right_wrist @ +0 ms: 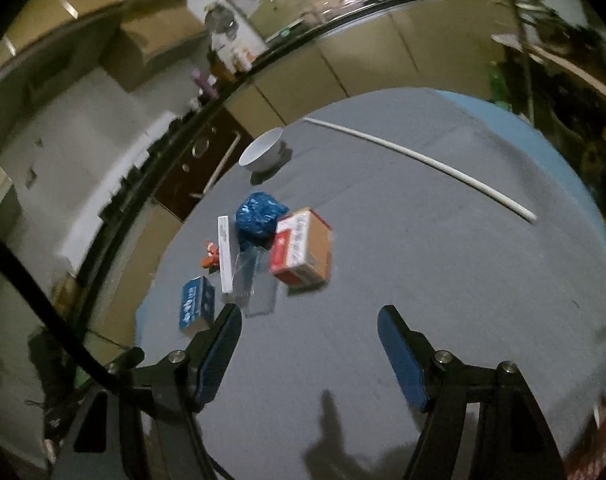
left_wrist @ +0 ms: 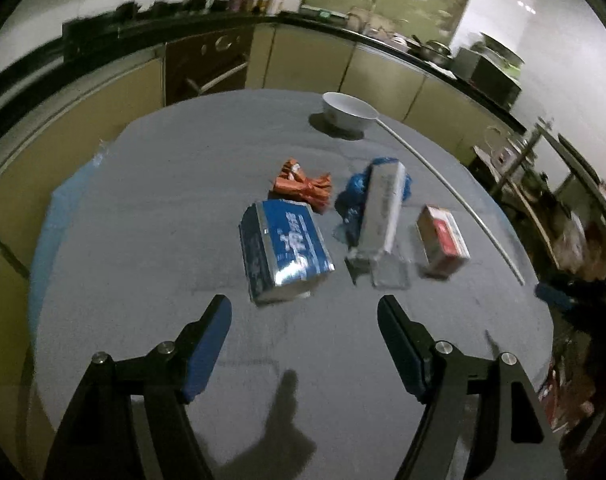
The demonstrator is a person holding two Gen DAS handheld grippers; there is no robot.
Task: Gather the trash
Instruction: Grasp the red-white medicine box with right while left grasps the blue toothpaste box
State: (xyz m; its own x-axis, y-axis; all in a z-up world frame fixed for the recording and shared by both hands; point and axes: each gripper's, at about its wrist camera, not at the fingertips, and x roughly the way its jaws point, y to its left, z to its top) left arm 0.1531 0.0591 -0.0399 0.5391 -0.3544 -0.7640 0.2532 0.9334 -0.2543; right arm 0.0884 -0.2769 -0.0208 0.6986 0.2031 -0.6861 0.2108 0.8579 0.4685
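Observation:
Trash lies in a cluster on the grey round table (left_wrist: 151, 240): a blue tissue pack (left_wrist: 285, 250), an orange wrapper (left_wrist: 303, 186), a crumpled blue bag (left_wrist: 355, 196), a long white box (left_wrist: 383, 216) on clear plastic, and a red-and-brown carton (left_wrist: 443, 240). My left gripper (left_wrist: 305, 320) is open and empty, just short of the blue pack. In the right wrist view the carton (right_wrist: 303, 250), blue bag (right_wrist: 259, 216), white box (right_wrist: 225, 256) and blue pack (right_wrist: 197, 310) lie ahead. My right gripper (right_wrist: 309, 332) is open and empty, short of the carton.
A white bowl (left_wrist: 349, 112) stands at the table's far side, also in the right wrist view (right_wrist: 263, 154). A long white rod (left_wrist: 455, 196) lies along the right side (right_wrist: 423, 160). Kitchen cabinets and a counter with pots run behind the table.

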